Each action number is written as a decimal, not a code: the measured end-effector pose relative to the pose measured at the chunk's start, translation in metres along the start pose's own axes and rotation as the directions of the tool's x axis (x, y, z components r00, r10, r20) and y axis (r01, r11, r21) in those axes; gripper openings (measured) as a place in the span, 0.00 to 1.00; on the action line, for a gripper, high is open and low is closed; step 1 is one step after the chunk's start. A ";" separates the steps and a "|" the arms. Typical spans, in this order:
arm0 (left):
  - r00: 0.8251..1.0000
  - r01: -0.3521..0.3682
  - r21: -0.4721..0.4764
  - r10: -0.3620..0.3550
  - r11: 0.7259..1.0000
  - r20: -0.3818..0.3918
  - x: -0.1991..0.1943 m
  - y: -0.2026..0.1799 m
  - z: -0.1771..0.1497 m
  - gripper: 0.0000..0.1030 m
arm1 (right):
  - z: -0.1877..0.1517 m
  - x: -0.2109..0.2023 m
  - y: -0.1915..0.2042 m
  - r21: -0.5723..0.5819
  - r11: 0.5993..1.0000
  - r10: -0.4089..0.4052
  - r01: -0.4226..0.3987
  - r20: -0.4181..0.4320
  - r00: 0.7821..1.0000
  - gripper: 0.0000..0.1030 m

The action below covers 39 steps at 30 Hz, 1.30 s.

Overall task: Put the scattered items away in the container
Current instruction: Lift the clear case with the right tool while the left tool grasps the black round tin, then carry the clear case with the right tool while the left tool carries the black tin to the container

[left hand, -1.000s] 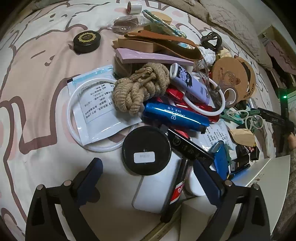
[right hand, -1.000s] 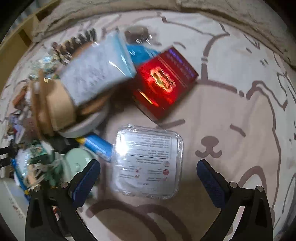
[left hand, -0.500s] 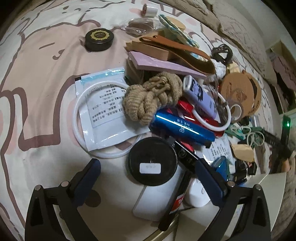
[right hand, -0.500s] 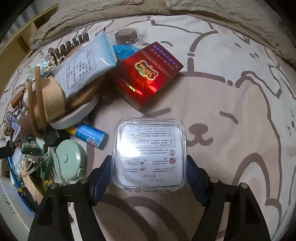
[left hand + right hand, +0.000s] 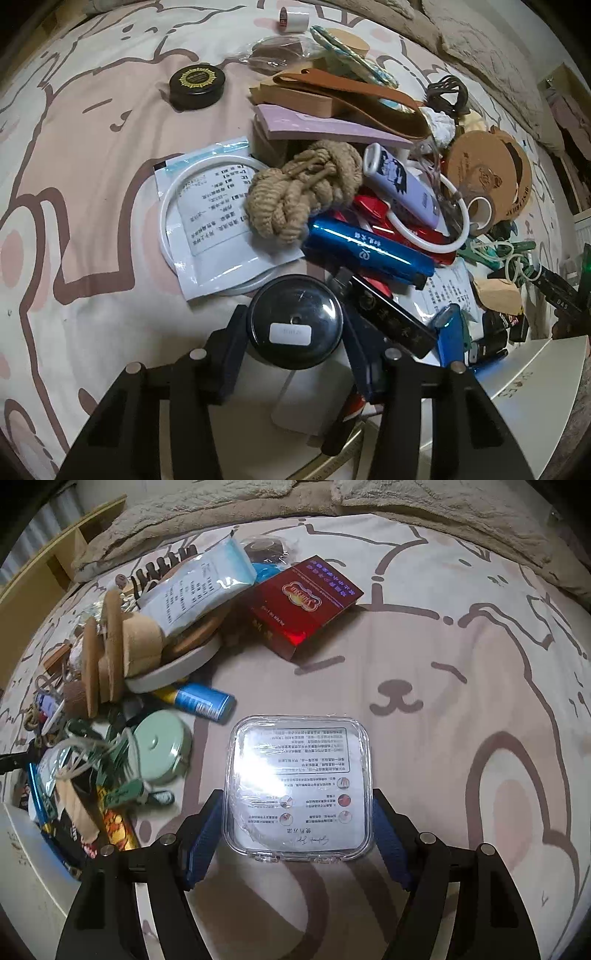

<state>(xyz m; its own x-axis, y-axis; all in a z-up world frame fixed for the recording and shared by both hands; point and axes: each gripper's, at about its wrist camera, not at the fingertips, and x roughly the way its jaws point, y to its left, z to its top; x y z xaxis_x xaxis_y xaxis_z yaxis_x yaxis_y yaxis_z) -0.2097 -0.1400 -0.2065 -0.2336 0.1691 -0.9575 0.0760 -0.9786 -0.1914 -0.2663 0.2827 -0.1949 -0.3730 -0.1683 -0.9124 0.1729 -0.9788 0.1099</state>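
In the left wrist view my left gripper [image 5: 295,343] is shut on a round black tin with a white label [image 5: 294,326], at the near edge of a heap of scattered items: a rope knot [image 5: 303,194], a blue tube [image 5: 365,251], a white ring [image 5: 207,225]. A white container [image 5: 535,384] shows at the lower right. In the right wrist view my right gripper [image 5: 297,827] is shut on a clear square plastic case [image 5: 299,786] that lies on the bed sheet.
A black and gold tin [image 5: 197,85] and a tape roll [image 5: 293,20] lie apart at the back. A red box [image 5: 301,603], a blue tube [image 5: 203,701] and a green round case [image 5: 160,749] lie left of the clear case. The white container's corner [image 5: 22,878] is at lower left.
Both grippers went from open to shut. The left one closed on the round black tin. The right one moved forward and closed on the clear square case.
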 end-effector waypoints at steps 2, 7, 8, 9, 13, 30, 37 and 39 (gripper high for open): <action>1.000 0.000 0.001 0.000 1.000 -0.001 0.000 0.000 -0.001 0.48 | -0.002 -0.003 0.000 0.007 1.000 0.005 -0.005 0.005 1.000 0.73; 1.000 -0.001 -0.001 0.001 1.000 -0.006 -0.002 0.001 -0.003 0.48 | -0.004 -0.009 -0.005 0.042 0.999 0.027 -0.027 0.014 1.000 0.73; 1.000 -0.003 -0.001 0.003 1.000 -0.006 -0.003 0.000 -0.003 0.48 | -0.004 -0.011 -0.006 0.050 0.998 0.028 -0.029 0.018 0.999 0.73; 1.000 -0.004 0.000 0.004 1.000 -0.005 -0.004 -0.001 -0.003 0.48 | -0.004 -0.012 -0.007 0.056 0.998 0.029 -0.030 0.021 0.999 0.73; 1.000 -0.014 0.005 0.013 1.000 0.010 -0.012 -0.004 -0.005 0.48 | -0.007 -0.022 -0.009 0.083 0.996 0.033 -0.036 0.041 0.999 0.73; 0.988 -0.068 -0.006 0.068 0.998 0.135 -0.056 -0.006 -0.011 0.48 | -0.026 -0.080 -0.021 0.130 0.990 0.030 -0.049 0.142 0.989 0.73; 0.979 -0.086 0.000 0.084 0.996 0.187 -0.076 -0.010 -0.014 0.48 | -0.033 -0.107 -0.027 0.150 0.987 0.021 -0.050 0.191 0.981 0.74; 0.975 -0.092 0.008 0.088 0.996 0.202 -0.082 -0.012 -0.016 0.48 | -0.034 -0.115 -0.029 0.150 0.988 0.017 -0.048 0.204 0.979 0.74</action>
<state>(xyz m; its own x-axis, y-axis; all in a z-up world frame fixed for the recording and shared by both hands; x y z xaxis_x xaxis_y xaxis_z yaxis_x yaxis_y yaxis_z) -0.1760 -0.1406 -0.1288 -0.4168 0.0550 -0.9073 0.0889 -0.9909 -0.1009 -0.1973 0.3340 -0.1068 -0.5480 -0.2051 -0.8109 0.0523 -0.9760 0.2115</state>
